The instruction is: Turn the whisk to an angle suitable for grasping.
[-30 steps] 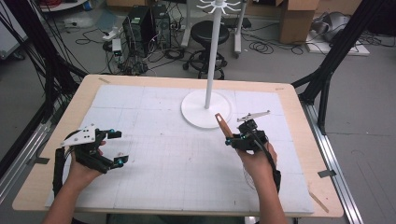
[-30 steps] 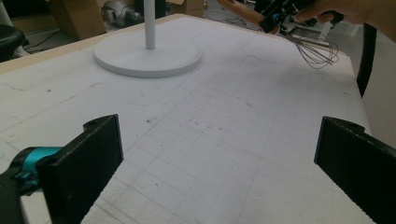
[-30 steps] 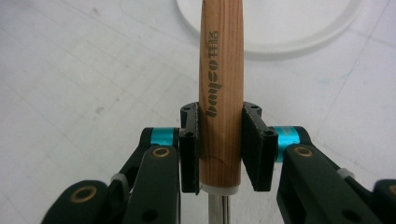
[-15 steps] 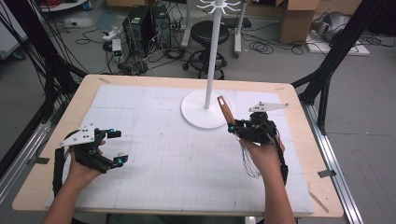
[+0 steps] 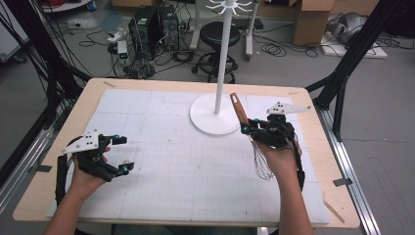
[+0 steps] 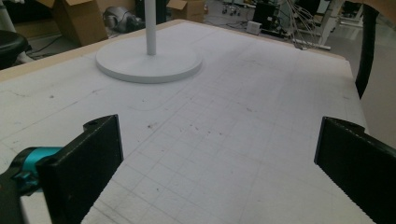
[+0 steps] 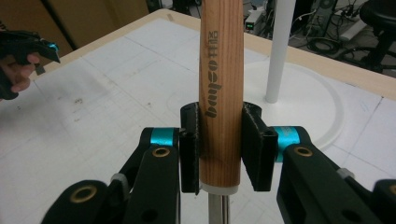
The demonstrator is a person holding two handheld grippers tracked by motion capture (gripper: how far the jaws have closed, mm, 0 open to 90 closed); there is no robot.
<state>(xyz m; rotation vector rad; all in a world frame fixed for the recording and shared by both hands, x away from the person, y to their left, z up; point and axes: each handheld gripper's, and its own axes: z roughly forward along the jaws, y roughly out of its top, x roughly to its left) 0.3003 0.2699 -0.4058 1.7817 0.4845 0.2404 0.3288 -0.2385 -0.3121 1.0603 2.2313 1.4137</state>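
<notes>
the right gripper [image 5: 244, 128] is clamped on the wooden handle of a whisk [image 7: 220, 84], its pads pressed flat to both sides of the handle just above the white collar where the metal stem begins. in the high view the handle [image 5: 239, 108] slants up and away from the hand toward the stand, and the wire loops [image 5: 262, 161] hang down below the gripper, over the mat in front of the person's right wrist. the whisk is off the table, held in the air just beside the stand's round white base [image 5: 208, 117]. the stand's pole [image 5: 222, 58] rises from the middle of that base to a ring of hooks [image 5: 230, 6] at the top; nothing lies between the handle tip and the pole. the left gripper [image 5: 120, 154] rests on the near left part of the mat [image 5: 171, 161], well apart from the whisk, with its jaws spread wide and nothing between them; in the left gripper view bare gridded mat shows between the two black pads [image 6: 100, 144]. beyond the table stand a black stool [image 5: 220, 34], a computer tower [image 5: 147, 27], cardboard boxes [image 5: 311, 22] and loose cables on the floor. against the earlier frames, the right hand has risen and moved toward the far right of the table, carrying the whisk with it, so the handle tip now sits nearer the base's right edge. the left hand has not shifted.
</notes>
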